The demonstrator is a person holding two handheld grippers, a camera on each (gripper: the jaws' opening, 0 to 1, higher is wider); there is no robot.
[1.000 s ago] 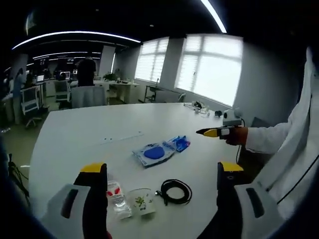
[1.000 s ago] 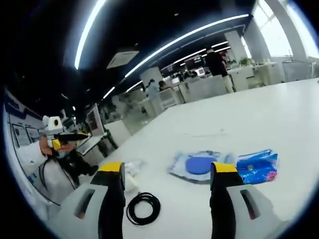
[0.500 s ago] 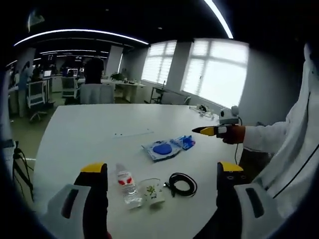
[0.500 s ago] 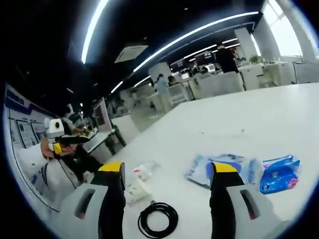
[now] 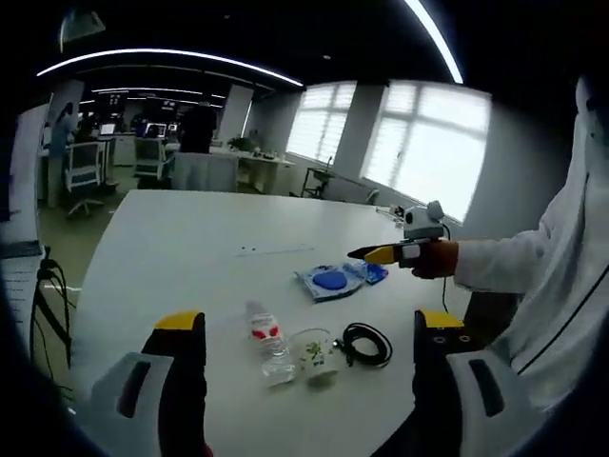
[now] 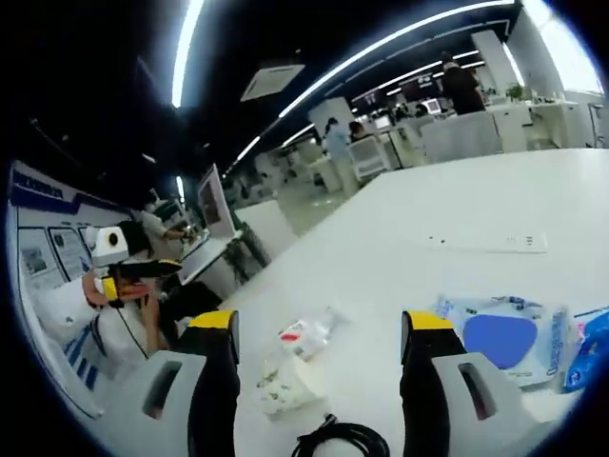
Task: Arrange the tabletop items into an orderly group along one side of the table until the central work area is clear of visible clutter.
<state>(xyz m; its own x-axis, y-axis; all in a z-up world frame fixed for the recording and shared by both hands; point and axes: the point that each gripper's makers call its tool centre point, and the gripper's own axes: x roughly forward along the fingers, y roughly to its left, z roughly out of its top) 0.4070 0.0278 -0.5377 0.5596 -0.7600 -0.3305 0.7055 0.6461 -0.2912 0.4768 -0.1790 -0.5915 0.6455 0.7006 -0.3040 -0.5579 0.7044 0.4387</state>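
Your left gripper (image 5: 304,328) and right gripper (image 6: 322,328) hover wide-jawed, empty, above the smooth white table (image 5: 171,248), where a clear plastic bottle (image 5: 265,341), printed cup (image 5: 315,354), coiled black cable (image 5: 366,344) and glossy blue-disc pouch (image 5: 330,281) cluster.

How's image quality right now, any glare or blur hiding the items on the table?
Left gripper view: the windows are blown out white, yet the bottle, cup and cable read clearly. Right gripper view: ceiling light strips streak with fisheye bend; the bottle and cup look soft, the blue-disc packet sharper.
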